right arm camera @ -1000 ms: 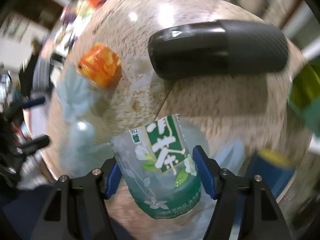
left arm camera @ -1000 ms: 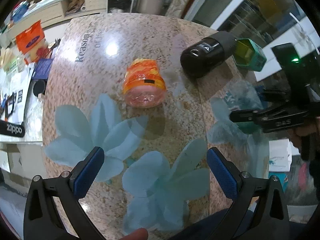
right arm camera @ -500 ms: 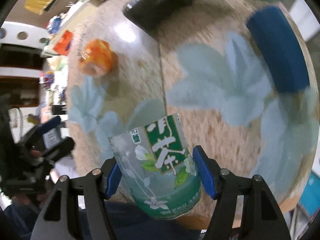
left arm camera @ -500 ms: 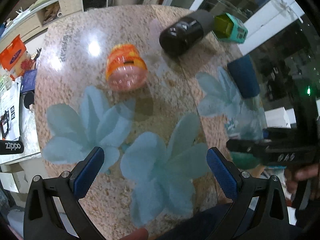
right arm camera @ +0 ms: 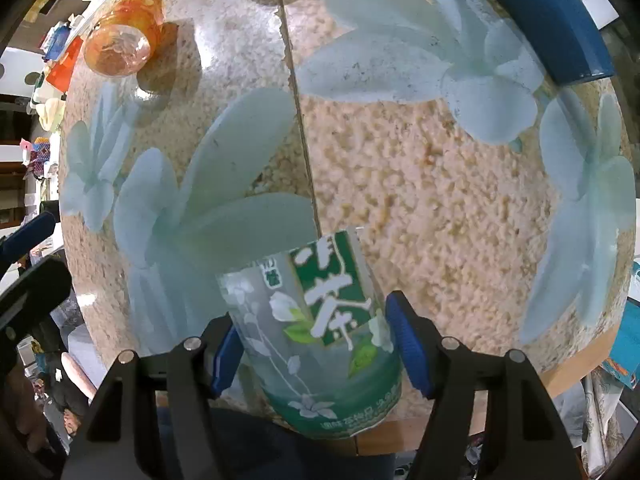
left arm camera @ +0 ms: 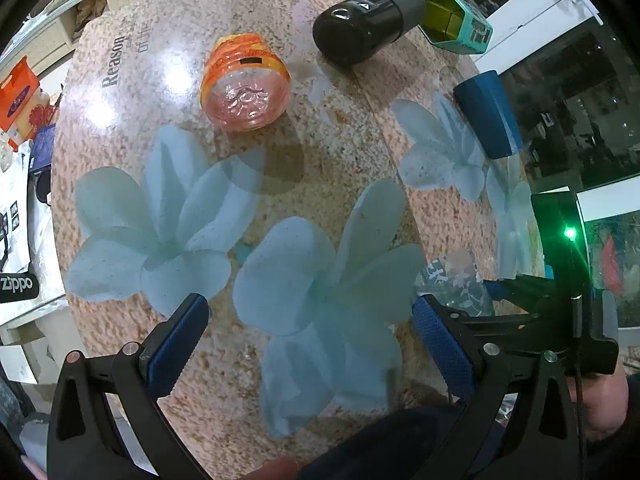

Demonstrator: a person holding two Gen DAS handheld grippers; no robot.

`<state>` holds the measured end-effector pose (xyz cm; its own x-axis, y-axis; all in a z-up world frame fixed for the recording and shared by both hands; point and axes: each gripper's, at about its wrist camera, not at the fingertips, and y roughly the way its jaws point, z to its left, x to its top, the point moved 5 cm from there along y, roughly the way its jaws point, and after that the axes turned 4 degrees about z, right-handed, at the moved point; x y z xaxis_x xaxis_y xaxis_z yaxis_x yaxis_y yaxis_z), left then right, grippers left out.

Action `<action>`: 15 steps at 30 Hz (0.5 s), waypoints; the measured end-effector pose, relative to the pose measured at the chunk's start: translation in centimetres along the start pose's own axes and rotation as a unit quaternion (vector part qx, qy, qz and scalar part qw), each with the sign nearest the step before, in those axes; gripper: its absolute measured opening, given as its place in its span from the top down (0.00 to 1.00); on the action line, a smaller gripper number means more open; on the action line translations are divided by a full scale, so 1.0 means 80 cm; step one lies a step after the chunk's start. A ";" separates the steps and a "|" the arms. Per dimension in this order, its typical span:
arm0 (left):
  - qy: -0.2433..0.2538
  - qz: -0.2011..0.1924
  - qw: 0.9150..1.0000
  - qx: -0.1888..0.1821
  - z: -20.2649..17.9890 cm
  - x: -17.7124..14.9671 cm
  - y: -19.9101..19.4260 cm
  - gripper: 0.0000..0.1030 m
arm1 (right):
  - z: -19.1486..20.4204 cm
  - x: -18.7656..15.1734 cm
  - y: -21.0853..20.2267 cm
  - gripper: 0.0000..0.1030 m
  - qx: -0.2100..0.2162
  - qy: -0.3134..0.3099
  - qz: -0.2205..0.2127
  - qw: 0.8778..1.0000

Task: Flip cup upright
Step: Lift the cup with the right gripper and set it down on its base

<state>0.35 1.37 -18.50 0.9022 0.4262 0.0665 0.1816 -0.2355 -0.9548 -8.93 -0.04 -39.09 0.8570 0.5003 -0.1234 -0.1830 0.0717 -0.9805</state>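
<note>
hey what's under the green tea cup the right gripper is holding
The green tea cup is clamped in the right gripper over the table's near edge: speckled stone and a pale blue flower print show beneath. The cup hides whatever lies directly below it.

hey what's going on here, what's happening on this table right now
A person is working with two handheld grippers over a flower-patterned table. The right gripper is clamped on a clear tea-label cup, held above the table's near edge. The left gripper is open and empty. An orange cup, a black cylinder and a blue cup lie on their sides.
</note>
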 end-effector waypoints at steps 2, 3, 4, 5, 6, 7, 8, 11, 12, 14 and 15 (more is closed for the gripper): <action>-0.002 0.000 1.000 -0.002 0.001 0.000 0.001 0.00 | -0.001 -0.001 0.001 0.36 -0.001 -0.002 0.001 1.000; -0.003 0.000 1.000 -0.002 0.002 0.000 0.001 0.00 | -0.001 -0.003 0.000 0.36 0.000 -0.001 0.001 1.000; -0.004 0.000 1.000 -0.003 0.002 0.000 0.001 0.00 | 0.000 -0.004 0.000 0.36 -0.001 -0.002 0.002 1.000; -0.004 0.000 1.000 -0.003 0.003 -0.001 0.001 0.00 | -0.001 -0.005 0.000 0.36 -0.002 0.001 0.000 1.000; -0.004 0.000 1.000 -0.003 0.003 -0.001 0.001 0.00 | -0.001 -0.001 0.002 0.36 -0.001 0.003 -0.002 1.000; -0.005 0.000 1.000 -0.002 0.004 -0.001 0.001 0.00 | -0.001 0.002 0.003 0.35 -0.001 0.005 -0.002 1.000; -0.005 -0.001 1.000 -0.002 0.004 -0.001 0.001 0.00 | 0.000 0.003 0.005 0.35 0.000 0.006 -0.002 1.000; -0.009 -0.002 1.000 -0.003 0.006 -0.001 -0.002 0.00 | -0.002 0.002 0.003 0.27 0.004 0.006 -0.001 1.000; -0.010 -0.004 1.000 -0.004 0.007 -0.001 -0.003 0.00 | -0.004 0.002 0.002 0.24 0.004 0.006 -0.003 1.000; -0.010 -0.007 1.000 -0.010 0.007 -0.002 -0.006 0.00 | -0.006 0.002 -0.003 0.15 -0.002 0.004 -0.010 1.000; -0.010 -0.008 1.000 -0.012 0.007 -0.002 -0.008 0.00 | -0.007 0.002 -0.007 0.13 -0.003 0.004 -0.013 1.000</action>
<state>-0.14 1.94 -18.03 0.8908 0.4481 0.0754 0.2052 -0.2487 -0.9466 -8.45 -0.49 -38.66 0.8650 0.4921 -0.0981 -0.1575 0.0806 -0.9842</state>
